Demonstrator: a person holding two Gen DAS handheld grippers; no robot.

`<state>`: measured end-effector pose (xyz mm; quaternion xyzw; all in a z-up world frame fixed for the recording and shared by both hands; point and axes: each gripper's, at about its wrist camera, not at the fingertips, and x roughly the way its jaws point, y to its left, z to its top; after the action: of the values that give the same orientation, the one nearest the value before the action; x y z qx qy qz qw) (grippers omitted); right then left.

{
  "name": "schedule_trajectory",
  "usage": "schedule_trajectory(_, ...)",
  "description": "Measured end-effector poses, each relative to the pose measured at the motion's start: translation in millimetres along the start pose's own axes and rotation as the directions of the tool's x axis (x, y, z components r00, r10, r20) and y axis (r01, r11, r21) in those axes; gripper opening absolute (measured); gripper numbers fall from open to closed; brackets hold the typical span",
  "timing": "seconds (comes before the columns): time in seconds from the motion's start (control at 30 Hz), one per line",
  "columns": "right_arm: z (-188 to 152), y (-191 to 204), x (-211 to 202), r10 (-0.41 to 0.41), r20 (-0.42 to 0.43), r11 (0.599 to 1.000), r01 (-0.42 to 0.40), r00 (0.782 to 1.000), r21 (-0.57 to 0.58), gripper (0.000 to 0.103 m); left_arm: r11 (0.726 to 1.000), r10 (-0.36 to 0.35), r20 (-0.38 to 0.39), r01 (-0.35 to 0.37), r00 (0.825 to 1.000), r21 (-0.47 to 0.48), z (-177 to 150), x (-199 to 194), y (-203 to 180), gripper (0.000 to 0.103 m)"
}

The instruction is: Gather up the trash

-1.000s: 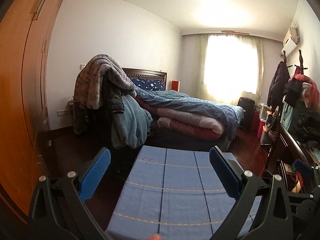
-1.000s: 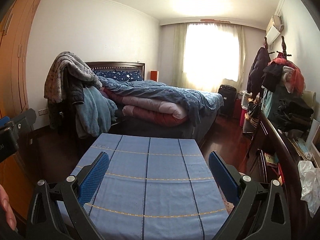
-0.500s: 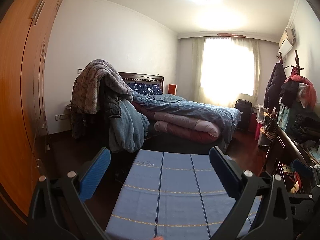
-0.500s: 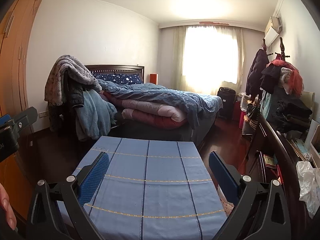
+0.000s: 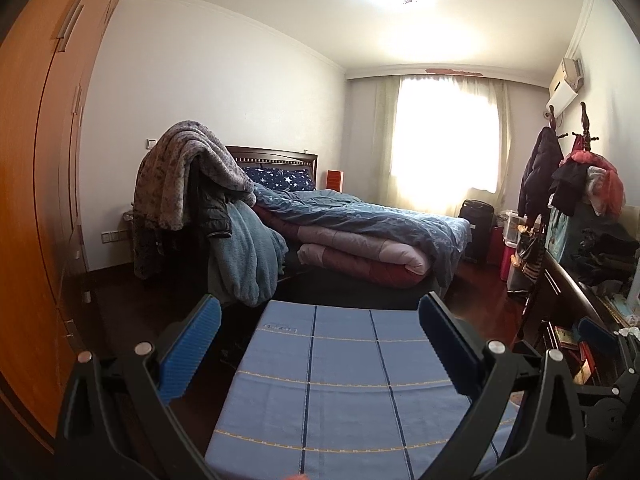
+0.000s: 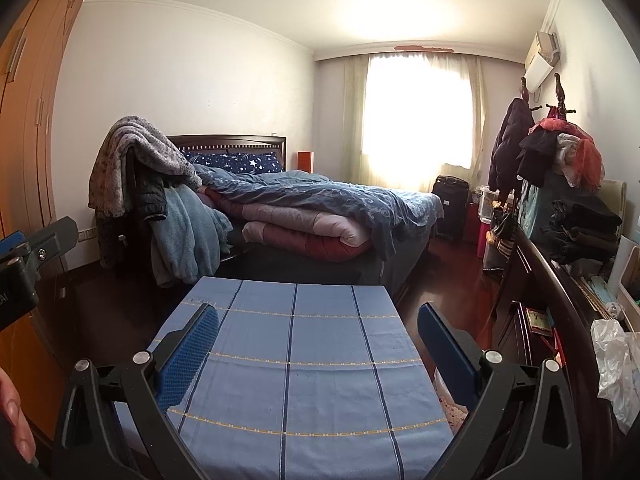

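Left gripper: jaws spread wide, nothing between them, held level above the blue striped cloth.
Right gripper: also spread wide and empty, over the same cloth; part of the left gripper shows at the left edge, with fingers low in the corner.
Cloth surface: bare in both views, so I judge there is nothing to pick up here.
Trash: the likeliest piece is a crumpled white plastic bag on the dark sideboard, at the right gripper's side and well apart from it. Whether it is really trash I cannot tell.
Step in hand: judged to be looking for trash, before any reach.
Doing it well: swing the right gripper toward the bag, keep the jaws wide, close on a bunched fold and not a loose edge, and avoid the clutter beside it.
Farther off: unmade bed, draped blankets, coat rack, bright window; no trash is visible there.
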<state>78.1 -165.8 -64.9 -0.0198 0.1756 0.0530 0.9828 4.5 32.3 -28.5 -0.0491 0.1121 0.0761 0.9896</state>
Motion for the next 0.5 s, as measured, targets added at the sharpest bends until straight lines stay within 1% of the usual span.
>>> schedule_trajectory(0.5, -2.2, -4.8, 1.5, 0.003, -0.012, 1.000, -0.003, 1.000, 0.001, 0.099, 1.000, 0.010, 0.013, -0.010, 1.000, -0.013, -0.9, 0.2, -0.9, 0.100)
